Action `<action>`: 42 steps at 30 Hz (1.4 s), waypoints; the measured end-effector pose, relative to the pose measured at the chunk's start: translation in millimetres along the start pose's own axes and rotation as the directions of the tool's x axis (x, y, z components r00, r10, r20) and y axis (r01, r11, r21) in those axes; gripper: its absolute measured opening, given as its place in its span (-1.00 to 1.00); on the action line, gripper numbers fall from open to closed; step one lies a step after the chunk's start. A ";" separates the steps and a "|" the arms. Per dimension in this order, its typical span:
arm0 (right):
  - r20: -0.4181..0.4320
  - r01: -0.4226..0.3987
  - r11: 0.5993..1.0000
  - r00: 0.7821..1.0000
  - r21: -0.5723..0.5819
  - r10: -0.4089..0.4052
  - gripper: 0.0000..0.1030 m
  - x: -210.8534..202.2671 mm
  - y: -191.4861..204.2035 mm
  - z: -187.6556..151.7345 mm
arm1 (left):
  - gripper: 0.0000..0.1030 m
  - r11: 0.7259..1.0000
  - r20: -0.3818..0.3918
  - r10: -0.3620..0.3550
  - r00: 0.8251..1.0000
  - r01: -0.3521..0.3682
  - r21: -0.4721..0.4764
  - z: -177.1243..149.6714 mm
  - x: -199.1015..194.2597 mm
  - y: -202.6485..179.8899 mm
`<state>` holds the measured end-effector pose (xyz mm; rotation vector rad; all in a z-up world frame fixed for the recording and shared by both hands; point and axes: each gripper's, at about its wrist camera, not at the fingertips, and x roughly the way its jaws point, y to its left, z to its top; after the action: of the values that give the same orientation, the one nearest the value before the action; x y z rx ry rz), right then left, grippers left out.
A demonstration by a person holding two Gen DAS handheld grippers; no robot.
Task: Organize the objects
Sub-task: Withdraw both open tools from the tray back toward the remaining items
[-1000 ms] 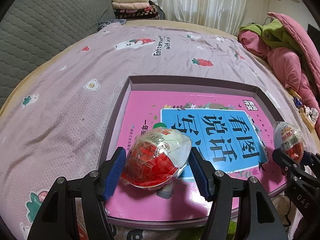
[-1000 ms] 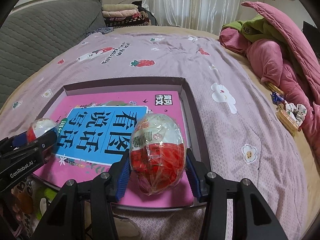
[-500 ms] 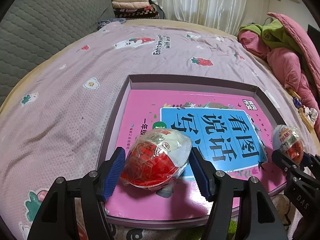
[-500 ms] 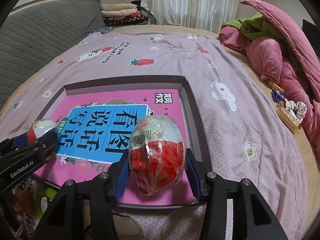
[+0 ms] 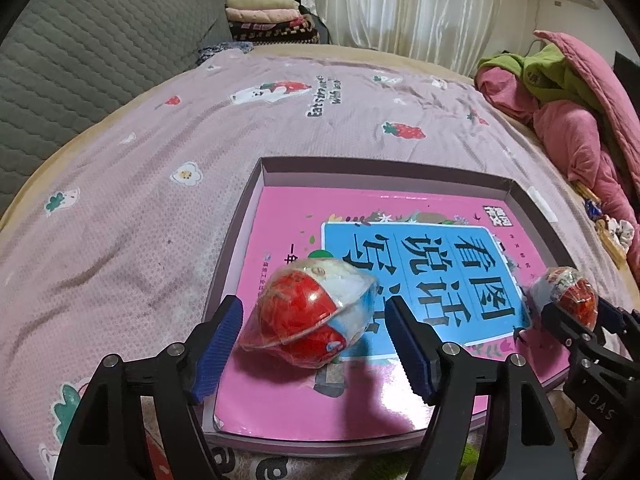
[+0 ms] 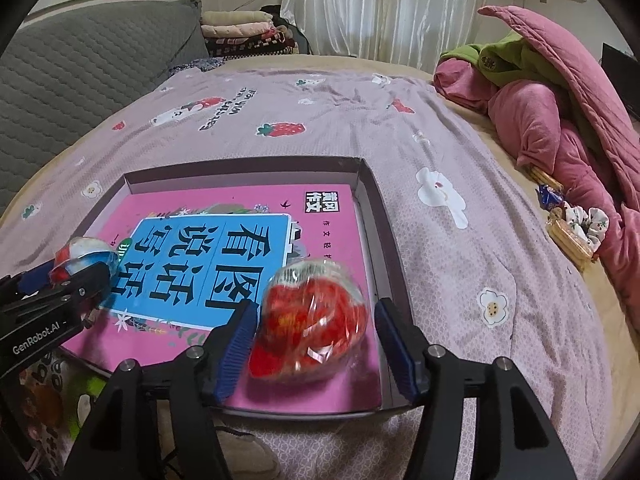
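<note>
A shallow grey-purple box (image 5: 384, 164) (image 6: 248, 164) lies on the bed with a pink book (image 5: 288, 220) (image 6: 224, 202) inside. A red-and-white wrapped toy egg (image 5: 312, 316) lies tilted on the book's near left part. It sits between the blue pads of my left gripper (image 5: 316, 340), whose jaws are opening, with gaps on both sides. A second wrapped egg (image 6: 312, 320), blurred, rests on the book near the box's right wall. My right gripper (image 6: 316, 344) straddles it, jaws opening and pads just off it. Each view shows the other gripper (image 5: 576, 316) (image 6: 64, 276) and its egg (image 5: 568, 292) (image 6: 84, 252) at the side.
The box sits on a lilac sheet (image 5: 120, 220) printed with strawberries. Pink and green quilts (image 6: 540, 112) are heaped at the right. Snack packets and a scrunchie (image 6: 576, 224) lie below them. A grey quilted cushion (image 5: 80, 60) stands at the left, folded blankets (image 5: 268, 20) behind.
Both pairs of jaws have widened. Each egg has come free of the pads and settled lower onto the book, the left one tipping onto its side. Neither hand has shifted.
</note>
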<state>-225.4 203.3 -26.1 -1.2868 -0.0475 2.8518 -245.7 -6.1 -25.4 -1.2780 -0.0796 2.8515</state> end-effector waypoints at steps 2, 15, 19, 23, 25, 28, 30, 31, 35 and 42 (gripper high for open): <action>0.003 0.000 1.000 1.000 0.002 0.000 0.20 -0.7 -0.5 -0.1 | 0.47 1.000 0.010 -0.007 1.000 0.007 -0.001 1.1 -2.5 0.2; 0.050 -0.013 1.000 0.999 0.005 0.013 0.28 -12.2 0.4 0.5 | 0.52 0.999 0.087 -0.045 0.995 0.046 -0.019 1.5 -28.7 3.4; 0.077 -0.029 1.000 0.997 0.006 0.029 0.35 -20.0 1.4 0.4 | 0.52 0.998 0.114 -0.050 0.992 0.054 -0.031 -0.6 -39.9 4.0; 0.105 -0.038 0.999 0.994 0.007 0.037 0.41 -28.2 1.5 -0.5 | 0.53 0.998 0.135 -0.049 0.990 0.053 -0.029 -2.8 -48.1 2.8; 0.120 -0.039 0.999 0.992 0.010 0.037 0.44 -32.5 0.6 -1.1 | 0.53 0.998 0.147 -0.047 0.988 0.052 -0.026 -3.9 -52.0 1.6; 0.135 -0.045 0.999 0.990 0.017 0.043 0.49 -37.3 -1.3 -1.1 | 0.53 0.998 0.162 -0.055 0.985 0.060 -0.027 -6.3 -58.9 1.3; 0.145 -0.049 0.998 0.988 0.026 0.044 0.50 -40.5 -3.3 -2.1 | 0.53 0.998 0.176 -0.051 0.983 0.055 -0.022 -8.5 -64.0 0.3; 0.151 -0.050 0.998 0.988 0.030 0.045 0.50 -42.6 -4.4 -2.8 | 0.53 0.998 0.184 -0.048 0.982 0.053 -0.020 -9.6 -66.7 -0.4; 0.169 -0.063 0.997 0.984 0.045 0.055 0.50 -51.3 -8.0 -7.4 | 0.53 0.998 0.193 -0.053 0.980 0.056 -0.013 -13.2 -75.2 -2.5; 0.201 -0.077 0.996 0.977 0.050 0.065 0.50 -68.1 -6.5 -16.3 | 0.53 0.998 0.218 -0.065 0.974 0.063 0.018 -27.3 -93.7 -8.0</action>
<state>-168.1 208.5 14.3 -1.0093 0.0801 3.0078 -163.1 -0.4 26.8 -0.9360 -0.1046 2.9201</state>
